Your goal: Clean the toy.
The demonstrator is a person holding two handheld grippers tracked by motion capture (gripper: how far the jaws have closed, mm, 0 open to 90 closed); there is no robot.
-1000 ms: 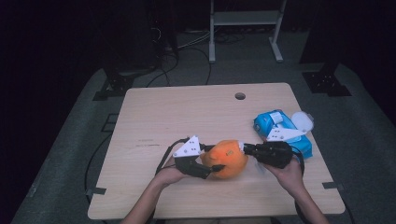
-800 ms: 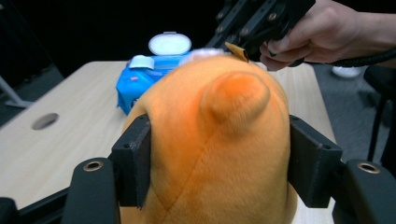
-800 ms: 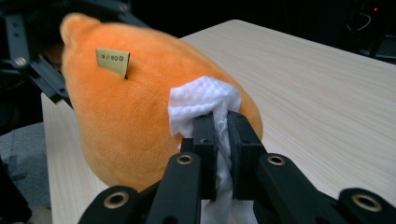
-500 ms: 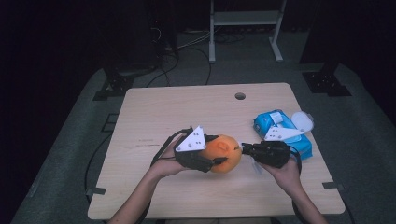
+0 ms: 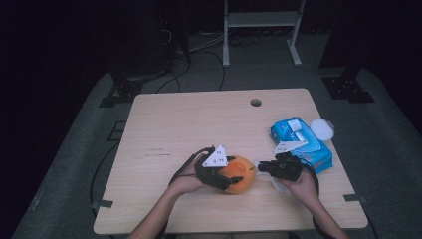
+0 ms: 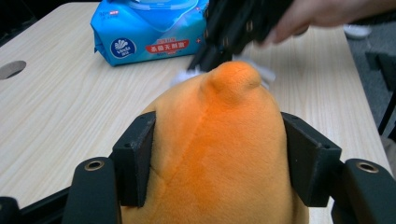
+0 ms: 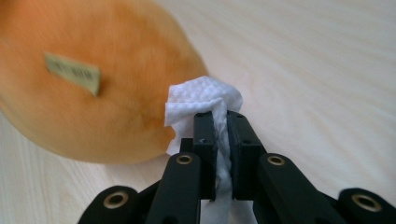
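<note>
An orange plush toy [image 5: 240, 175] rests on the wooden table [image 5: 199, 124] near its front edge. My left gripper [image 5: 226, 178] is shut on it from the left. In the left gripper view both pads [image 6: 135, 158] press into the sides of the toy [image 6: 215, 140]. My right gripper [image 5: 261, 168] points left at the toy's right side and is shut on a white wet wipe [image 7: 205, 100]. That wipe touches the plush toy [image 7: 93, 79] just below its small sewn label [image 7: 72, 72]. The right gripper [image 6: 219, 51] and the wipe [image 6: 266, 72] show behind the toy's tip.
A blue pack of wet wipes [image 5: 298, 142] lies at the table's right side, its round white lid [image 5: 322, 129] flipped open. A cable hole [image 5: 256, 102] sits near the far edge. Dark floor, cables and a white stand frame [image 5: 259, 30] lie beyond the table.
My left gripper lifted and tilted the toy, then lowered it again. My right gripper with the wipe has sunk lower, staying at the toy's right side.
</note>
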